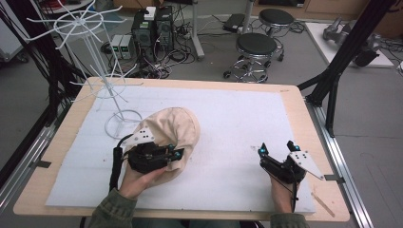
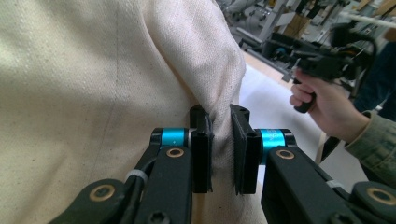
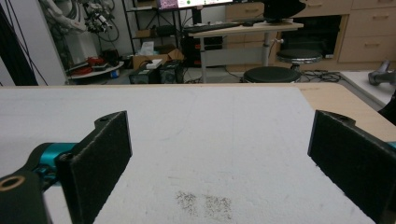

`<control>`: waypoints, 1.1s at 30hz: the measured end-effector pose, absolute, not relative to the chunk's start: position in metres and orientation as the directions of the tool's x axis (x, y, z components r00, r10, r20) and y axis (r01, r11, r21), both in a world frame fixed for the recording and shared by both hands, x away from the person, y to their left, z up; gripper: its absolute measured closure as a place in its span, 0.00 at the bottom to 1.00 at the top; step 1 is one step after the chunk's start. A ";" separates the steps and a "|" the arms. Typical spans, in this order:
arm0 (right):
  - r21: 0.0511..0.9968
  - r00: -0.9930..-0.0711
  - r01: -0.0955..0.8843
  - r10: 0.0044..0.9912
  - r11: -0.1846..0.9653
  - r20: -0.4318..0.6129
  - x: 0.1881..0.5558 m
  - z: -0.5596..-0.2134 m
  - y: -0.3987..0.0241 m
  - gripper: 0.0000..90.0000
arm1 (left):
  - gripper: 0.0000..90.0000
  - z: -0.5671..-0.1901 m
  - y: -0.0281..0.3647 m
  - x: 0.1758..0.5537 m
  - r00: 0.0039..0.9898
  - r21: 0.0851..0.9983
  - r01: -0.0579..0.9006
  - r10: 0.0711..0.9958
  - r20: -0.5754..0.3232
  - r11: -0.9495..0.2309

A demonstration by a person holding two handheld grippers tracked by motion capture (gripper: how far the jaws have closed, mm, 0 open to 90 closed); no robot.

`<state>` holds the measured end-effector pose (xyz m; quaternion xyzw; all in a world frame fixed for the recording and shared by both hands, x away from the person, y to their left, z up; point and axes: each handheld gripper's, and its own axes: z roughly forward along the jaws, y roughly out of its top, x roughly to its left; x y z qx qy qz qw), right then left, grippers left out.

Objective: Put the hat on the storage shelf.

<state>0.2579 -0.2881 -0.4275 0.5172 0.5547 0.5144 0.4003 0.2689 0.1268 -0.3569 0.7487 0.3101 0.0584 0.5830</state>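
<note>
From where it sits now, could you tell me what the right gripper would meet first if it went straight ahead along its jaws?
Probably nothing on the table: the right gripper is open, and ahead lies only the bare white foam mat, then the wooden table edge. Depth beyond that is unclear.

You are gripping a plain cream cloth hat (image 1: 173,130) with a fine woven texture, in a black left tool (image 2: 219,149) with turquoise rings by its pads. Your right tool (image 1: 277,149) is black too, with turquoise tips and a grey plate, and your sleeves are olive green. The desk (image 1: 294,102) is pale wood under a white foam sheet (image 1: 237,123) with a dark speckled smudge, and the wire rack (image 1: 90,47) is white.
</note>
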 end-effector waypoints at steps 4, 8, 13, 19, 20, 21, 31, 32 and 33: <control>0.986 -0.148 0.156 0.986 -0.058 0.081 0.259 -0.428 -0.288 0.06 | 0.89 -0.348 0.131 0.266 0.824 0.929 0.355 0.505 -0.257 -0.106; 0.986 -0.149 0.159 0.985 -0.058 0.082 0.259 -0.428 -0.288 0.06 | 0.89 -0.340 0.138 0.262 0.845 0.947 0.309 0.483 -0.231 -0.088; 0.985 -0.148 0.161 0.985 -0.060 0.085 0.259 -0.428 -0.288 0.06 | 0.89 -0.328 0.150 0.258 0.863 0.970 0.238 0.468 -0.193 -0.038; 0.985 -0.148 0.161 0.985 -0.060 0.084 0.259 -0.428 -0.288 0.06 | 0.89 -0.315 0.165 0.251 0.889 0.985 0.171 0.428 -0.164 0.022; 0.985 -0.149 0.162 0.985 -0.058 0.082 0.259 -0.428 -0.288 0.06 | 0.89 -0.313 0.167 0.250 0.891 0.986 0.166 0.424 -0.162 0.027; 0.985 -0.149 0.162 0.985 -0.059 0.084 0.259 -0.428 -0.287 0.06 | 0.89 -0.311 0.169 0.248 0.895 0.988 0.151 0.420 -0.151 0.034; 0.985 -0.150 0.160 0.985 -0.065 0.089 0.259 -0.428 -0.287 0.06 | 0.89 -0.282 0.180 0.223 0.895 0.996 0.037 0.440 -0.068 0.078; 0.985 -0.150 0.160 0.985 -0.065 0.090 0.259 -0.428 -0.287 0.06 | 0.89 -0.280 0.181 0.222 0.894 0.996 0.033 0.443 -0.066 0.083; 0.985 -0.150 0.160 0.985 -0.065 0.090 0.259 -0.428 -0.287 0.06 | 0.89 -0.278 0.183 0.220 0.890 0.996 0.027 0.452 -0.066 0.090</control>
